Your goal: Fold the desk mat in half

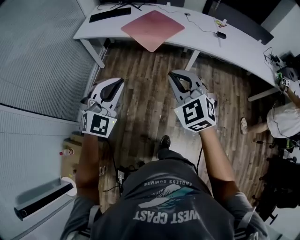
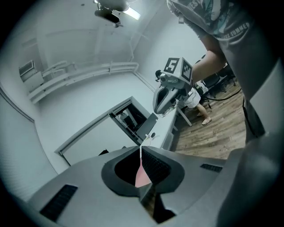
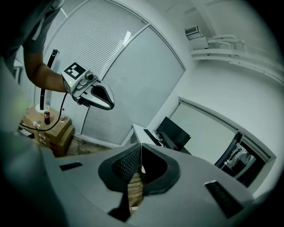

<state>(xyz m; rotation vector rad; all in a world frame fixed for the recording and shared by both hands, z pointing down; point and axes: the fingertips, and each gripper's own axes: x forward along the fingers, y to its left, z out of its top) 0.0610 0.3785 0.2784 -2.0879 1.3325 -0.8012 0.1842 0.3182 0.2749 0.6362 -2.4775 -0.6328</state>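
Note:
The pink desk mat (image 1: 152, 28) lies flat on the white desk (image 1: 89, 29) at the far side of the room, one corner hanging over the front edge. Both grippers are held out over the wooden floor, well short of the desk and apart from the mat. My left gripper (image 1: 119, 82) is shut with nothing in it; in its own view the jaws (image 2: 141, 149) meet, and a sliver of the pink mat (image 2: 141, 178) shows through the gap below them. My right gripper (image 1: 175, 75) is likewise shut and empty, tips together (image 3: 141, 146). Each gripper view shows the other gripper (image 2: 171, 95) (image 3: 95, 95).
A black keyboard (image 1: 110, 14) lies left of the mat, and a cable with a small black adapter (image 1: 221, 34) to its right. Cardboard boxes (image 1: 70, 150) stand by the blinds at left. A seated person (image 1: 281, 119) is at the far right. White desk legs (image 1: 96, 54) reach the floor.

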